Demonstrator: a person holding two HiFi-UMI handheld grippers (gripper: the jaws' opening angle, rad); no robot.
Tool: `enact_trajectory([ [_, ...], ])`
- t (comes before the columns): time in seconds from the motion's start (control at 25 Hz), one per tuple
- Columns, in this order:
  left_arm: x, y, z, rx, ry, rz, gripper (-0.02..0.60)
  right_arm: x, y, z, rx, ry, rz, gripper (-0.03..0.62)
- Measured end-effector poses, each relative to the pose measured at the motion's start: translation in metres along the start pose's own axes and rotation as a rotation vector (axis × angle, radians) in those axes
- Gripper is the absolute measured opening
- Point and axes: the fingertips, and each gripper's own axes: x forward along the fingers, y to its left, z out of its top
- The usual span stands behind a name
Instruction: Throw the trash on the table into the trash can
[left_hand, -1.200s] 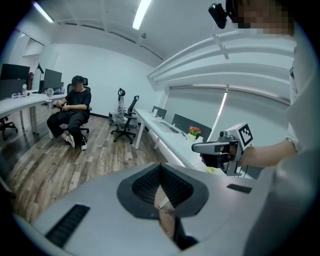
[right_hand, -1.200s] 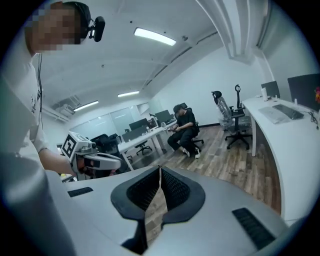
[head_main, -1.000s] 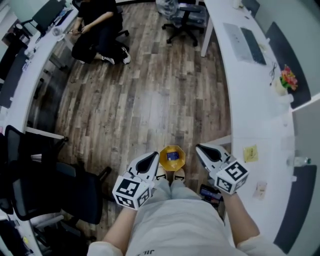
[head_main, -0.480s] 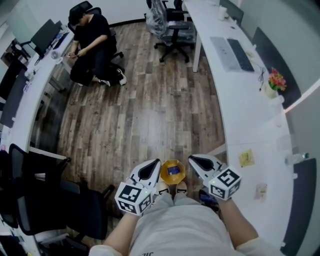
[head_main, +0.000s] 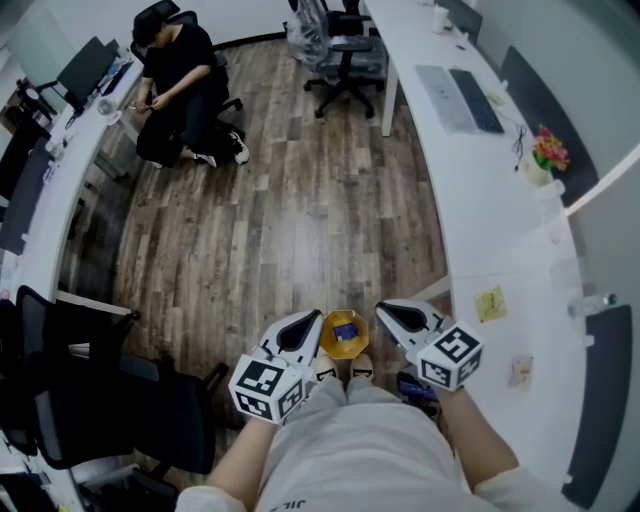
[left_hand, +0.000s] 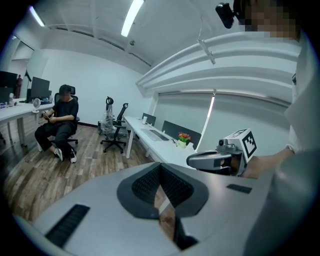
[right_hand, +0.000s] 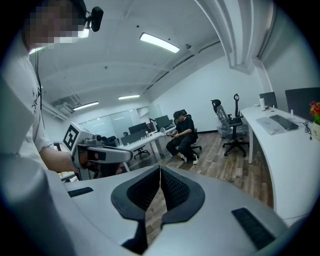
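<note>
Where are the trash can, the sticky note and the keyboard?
trash can (head_main: 327, 338), head view, yellow left wall.
sticky note (head_main: 490, 303), head view, its middle.
keyboard (head_main: 476, 101), head view, its middle.

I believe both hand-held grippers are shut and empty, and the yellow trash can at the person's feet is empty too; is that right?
Not quite: the trash can is not empty; the head view shows a blue item in it. The left hand-held gripper and right hand-held gripper are indeed shut and empty.
</note>
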Motion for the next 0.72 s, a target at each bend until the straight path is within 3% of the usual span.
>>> enact_trajectory([
  [0.4, 0.008, -0.017, -0.008, 0.014, 0.027, -0.070, 0.000, -0.018, -0.005, -0.007, 0.033, -0.029, -0.059, 0.035],
  [0.72, 0.046, -0.070, -0.014, 0.048, 0.083, -0.278, 0.000, -0.089, -0.034, -0.021, 0.076, -0.078, -0.287, 0.035],
])
